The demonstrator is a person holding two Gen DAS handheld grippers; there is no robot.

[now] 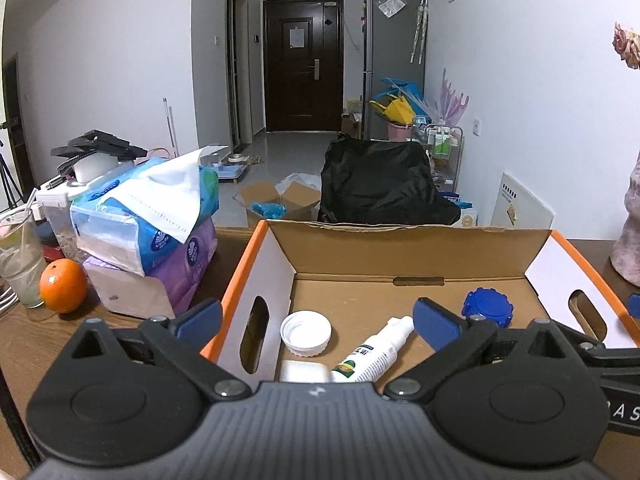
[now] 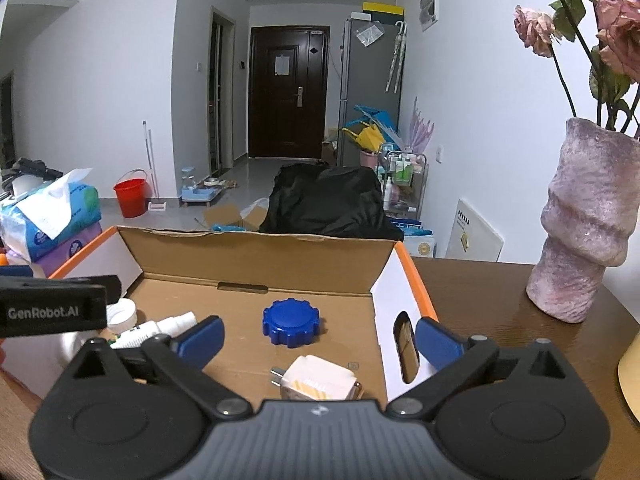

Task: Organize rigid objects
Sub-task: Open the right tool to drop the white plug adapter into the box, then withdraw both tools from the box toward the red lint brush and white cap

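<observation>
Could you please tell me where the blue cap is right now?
The blue cap lies on the box floor near its back wall, right of the white bottle and white lid.

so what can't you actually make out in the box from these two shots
- White block, left wrist view: lower part hidden behind the left tongs' body.
- Spray bottle label: too small to read in either view.
- White plug adapter, right wrist view: near end cut off by the right tongs' body.
- Box near wall: hidden in both views.
</observation>
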